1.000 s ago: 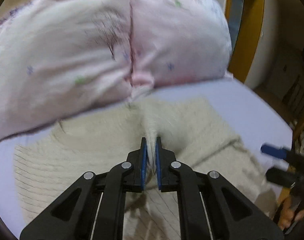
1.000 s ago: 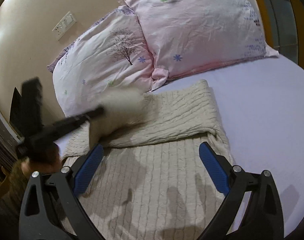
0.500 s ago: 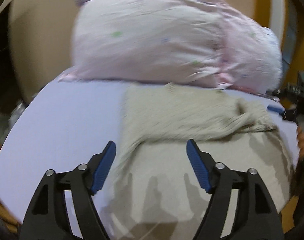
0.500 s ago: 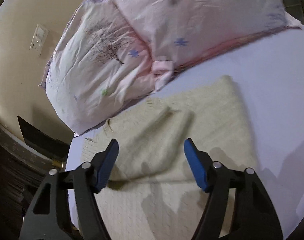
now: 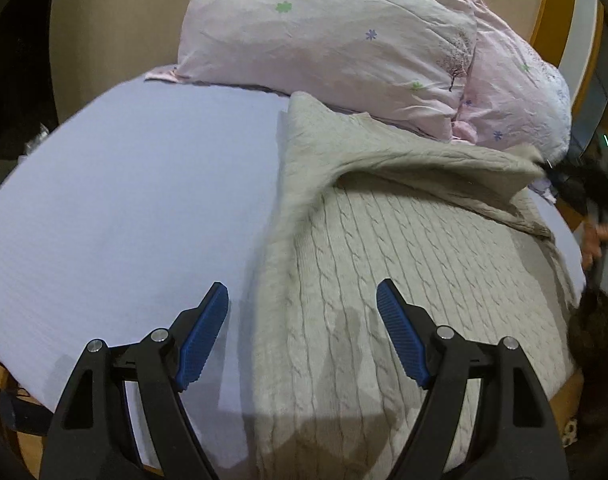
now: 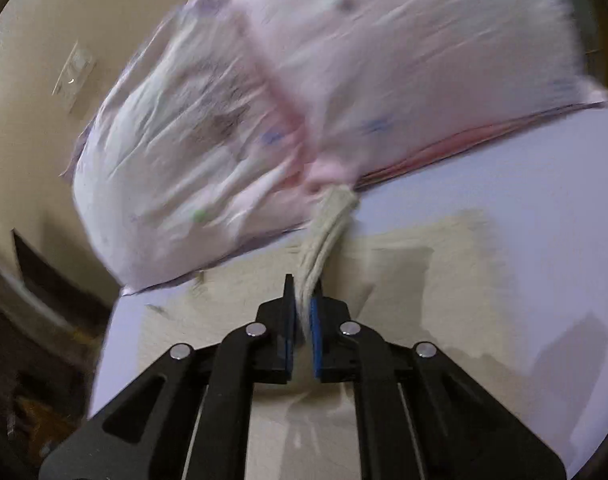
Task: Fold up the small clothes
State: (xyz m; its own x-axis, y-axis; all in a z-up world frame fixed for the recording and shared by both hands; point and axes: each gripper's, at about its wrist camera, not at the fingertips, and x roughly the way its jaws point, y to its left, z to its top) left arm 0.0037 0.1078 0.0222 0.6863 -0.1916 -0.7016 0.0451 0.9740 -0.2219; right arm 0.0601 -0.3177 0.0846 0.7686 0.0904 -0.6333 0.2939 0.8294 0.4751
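Observation:
A cream cable-knit sweater [image 5: 404, 264] lies on the lavender bed sheet [image 5: 124, 200], one sleeve folded across its upper part. My left gripper [image 5: 302, 308] is open and empty, hovering over the sweater's left edge. My right gripper [image 6: 302, 292] is shut on a bunched piece of the sweater [image 6: 328, 224] and lifts it off the garment; that view is motion-blurred. In the left wrist view the right gripper [image 5: 564, 178] shows at the far right, holding the end of the folded sleeve.
Two pink patterned pillows [image 5: 344, 40] lie at the head of the bed, touching the sweater's top edge, and show blurred in the right wrist view [image 6: 264, 100]. A beige wall with a switch plate [image 6: 74, 72] stands behind. The bed's wooden edge [image 5: 564, 408] is near.
My left gripper let go of the sweater, opened and swung to its left side. My right gripper closed on a piece of the sweater and is pulling it up.

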